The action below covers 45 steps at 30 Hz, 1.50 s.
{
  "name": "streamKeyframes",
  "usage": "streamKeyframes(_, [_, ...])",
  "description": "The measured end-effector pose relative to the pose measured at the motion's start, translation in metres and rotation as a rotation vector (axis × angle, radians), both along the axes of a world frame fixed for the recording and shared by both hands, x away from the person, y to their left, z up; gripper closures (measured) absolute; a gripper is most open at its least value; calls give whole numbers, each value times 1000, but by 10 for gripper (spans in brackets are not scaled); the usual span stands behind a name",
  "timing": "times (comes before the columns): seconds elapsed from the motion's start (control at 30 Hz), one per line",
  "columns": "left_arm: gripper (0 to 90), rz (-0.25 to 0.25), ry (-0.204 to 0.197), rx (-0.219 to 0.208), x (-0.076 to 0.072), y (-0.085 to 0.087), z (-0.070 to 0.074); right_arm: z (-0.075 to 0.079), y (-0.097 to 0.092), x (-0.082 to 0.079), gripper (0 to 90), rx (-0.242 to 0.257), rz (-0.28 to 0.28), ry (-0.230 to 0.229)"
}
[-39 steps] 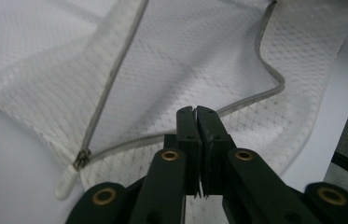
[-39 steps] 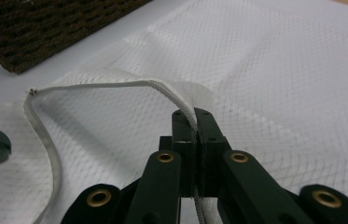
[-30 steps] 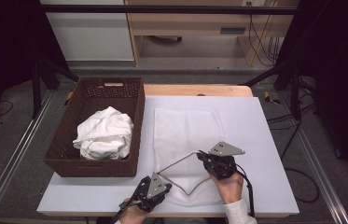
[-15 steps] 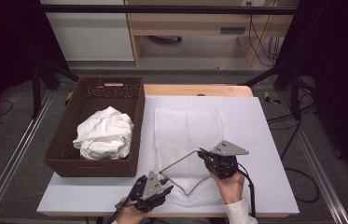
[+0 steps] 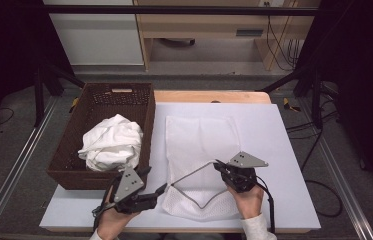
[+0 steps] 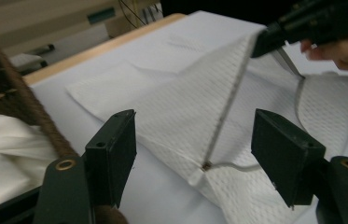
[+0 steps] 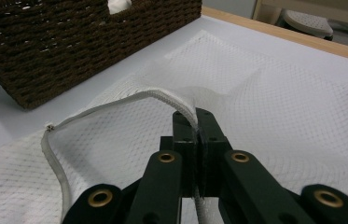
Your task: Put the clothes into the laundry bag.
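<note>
A dark brown woven basket [image 5: 69,155] holding crumpled white cloth [image 5: 110,142] stands leftmost, the left gripper [image 5: 158,192], its jaws just having opened with nothing between them, hovers beside the white mesh laundry bag [image 5: 201,135] lying mid-table, whose zipper edge the right gripper [image 5: 217,165] pinches.

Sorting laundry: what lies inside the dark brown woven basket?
Inside the dark brown woven basket lies a crumpled white cloth, bunched toward its near end. The far end shows bare weave. Whatever sits beneath the cloth is covered.
</note>
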State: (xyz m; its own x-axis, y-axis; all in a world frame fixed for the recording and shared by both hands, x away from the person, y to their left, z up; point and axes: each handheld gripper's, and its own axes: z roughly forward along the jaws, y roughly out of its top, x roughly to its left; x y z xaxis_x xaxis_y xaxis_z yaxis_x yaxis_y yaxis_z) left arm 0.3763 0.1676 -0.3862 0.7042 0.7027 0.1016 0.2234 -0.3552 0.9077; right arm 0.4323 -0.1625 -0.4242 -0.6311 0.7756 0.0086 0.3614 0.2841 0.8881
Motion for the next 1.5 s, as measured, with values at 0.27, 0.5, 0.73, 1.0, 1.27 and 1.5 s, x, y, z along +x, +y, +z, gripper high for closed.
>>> streamKeyframes(0.27, [249,78,0,5,19,35,22,0,1,-1,884,4,8,-7])
streamKeyframes(0.5, [219,173,-58,1,43,71,45,-1,1,0,883,-9,8,-7])
streamKeyframes(0.73, [177,239,-24,55,86,97,54,-2,2,0,884,-29,9,-4])
streamKeyframes(1.0, [142,277,33,140,133,110,38,-4,0,2,884,-34,10,13])
streamKeyframes(1.27, [95,281,153,254,153,110,4,-5,-1,2,885,-47,5,16])
streamKeyframes(1.5, [45,234,289,307,164,109,-19,-7,0,3,884,-57,9,29])
